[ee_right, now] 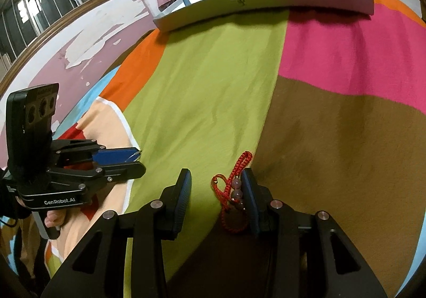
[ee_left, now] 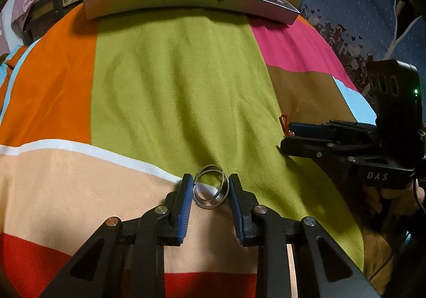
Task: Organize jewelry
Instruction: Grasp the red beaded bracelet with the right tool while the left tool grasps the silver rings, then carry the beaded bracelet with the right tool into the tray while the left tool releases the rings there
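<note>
Silver rings (ee_left: 211, 186) and red beaded cord (ee_right: 234, 191) lie flat.

Blanket (ee_left: 173, 90): soft matt cloth, faintly creased, in colour blocks.
Rings (ee_left: 211, 186): thin polished metal wire, glossy.
Red cord (ee_right: 234, 178): braided textile with smooth glossy beads.
Left gripper (ee_left: 211, 191): matt black plastic, ribbed blue pads, bright metal pins.
Tray (ee_left: 186, 3): smooth, matt grey wall; printed paper inside.
</note>
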A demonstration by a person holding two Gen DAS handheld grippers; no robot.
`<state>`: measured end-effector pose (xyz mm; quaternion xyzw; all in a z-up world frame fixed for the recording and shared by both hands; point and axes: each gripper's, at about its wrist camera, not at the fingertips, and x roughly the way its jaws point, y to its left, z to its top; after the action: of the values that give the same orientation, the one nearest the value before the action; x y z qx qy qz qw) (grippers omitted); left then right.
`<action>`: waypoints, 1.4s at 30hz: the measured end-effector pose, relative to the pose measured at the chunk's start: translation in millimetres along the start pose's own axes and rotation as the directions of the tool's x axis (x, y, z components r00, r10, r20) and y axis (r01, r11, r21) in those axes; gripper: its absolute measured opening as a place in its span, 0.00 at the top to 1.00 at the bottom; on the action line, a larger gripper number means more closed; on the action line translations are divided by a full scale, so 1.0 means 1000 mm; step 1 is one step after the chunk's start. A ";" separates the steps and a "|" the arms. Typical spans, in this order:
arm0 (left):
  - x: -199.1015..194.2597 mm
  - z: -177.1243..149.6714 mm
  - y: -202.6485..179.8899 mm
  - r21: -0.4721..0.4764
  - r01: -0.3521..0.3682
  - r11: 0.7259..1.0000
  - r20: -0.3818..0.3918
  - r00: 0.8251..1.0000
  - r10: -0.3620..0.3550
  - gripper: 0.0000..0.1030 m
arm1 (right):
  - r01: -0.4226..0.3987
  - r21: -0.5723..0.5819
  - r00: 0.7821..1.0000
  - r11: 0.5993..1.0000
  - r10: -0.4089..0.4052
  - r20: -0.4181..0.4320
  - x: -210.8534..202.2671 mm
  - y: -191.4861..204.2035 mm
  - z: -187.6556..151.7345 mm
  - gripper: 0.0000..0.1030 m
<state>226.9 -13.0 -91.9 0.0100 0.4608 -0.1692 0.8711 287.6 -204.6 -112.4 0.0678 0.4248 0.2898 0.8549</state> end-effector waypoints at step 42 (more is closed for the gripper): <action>-0.009 0.221 -0.039 0.085 0.027 0.996 0.353 0.934 -0.056 0.75 | 0.152 0.031 0.919 0.988 -0.153 0.363 -0.107 -0.082 0.215 0.93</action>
<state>387.2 -85.4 47.3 0.0036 0.2890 -0.2046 0.9352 438.0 -302.9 66.6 0.0879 0.2631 0.2042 0.9388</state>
